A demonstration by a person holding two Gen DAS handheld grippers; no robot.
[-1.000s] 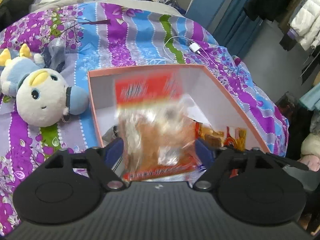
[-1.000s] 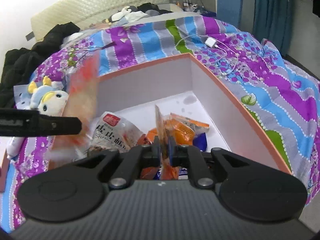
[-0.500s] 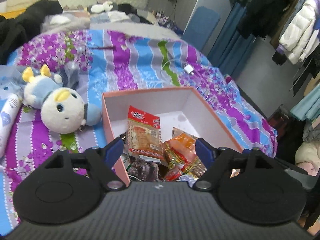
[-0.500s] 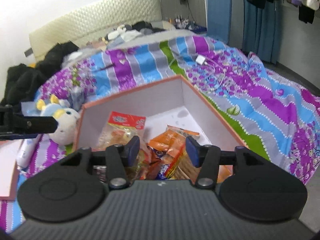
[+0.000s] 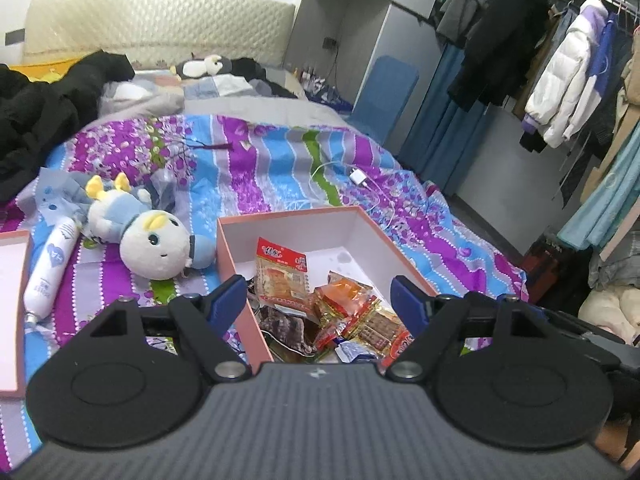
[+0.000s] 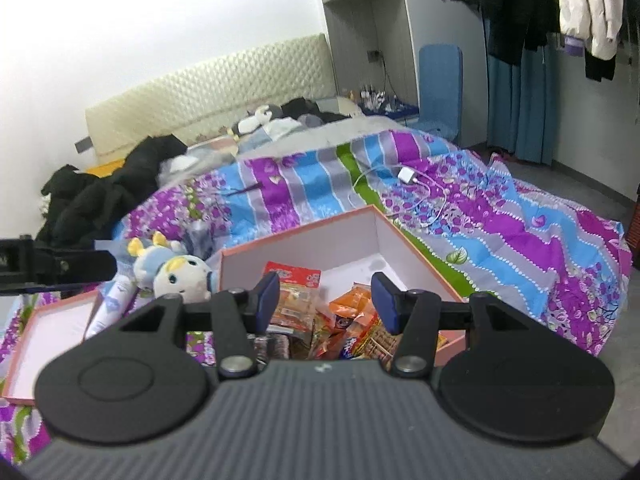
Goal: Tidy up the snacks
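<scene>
Our left gripper (image 5: 318,294) and right gripper (image 6: 325,298) are both wide apart, holding nothing. The snack packets (image 5: 348,312) lie piled in the pink box (image 5: 288,216) on the bed, just ahead and below both.

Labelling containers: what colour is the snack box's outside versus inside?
The open cardboard snack box is salmon-pink outside, white inside; clearest in the left wrist view.
</scene>
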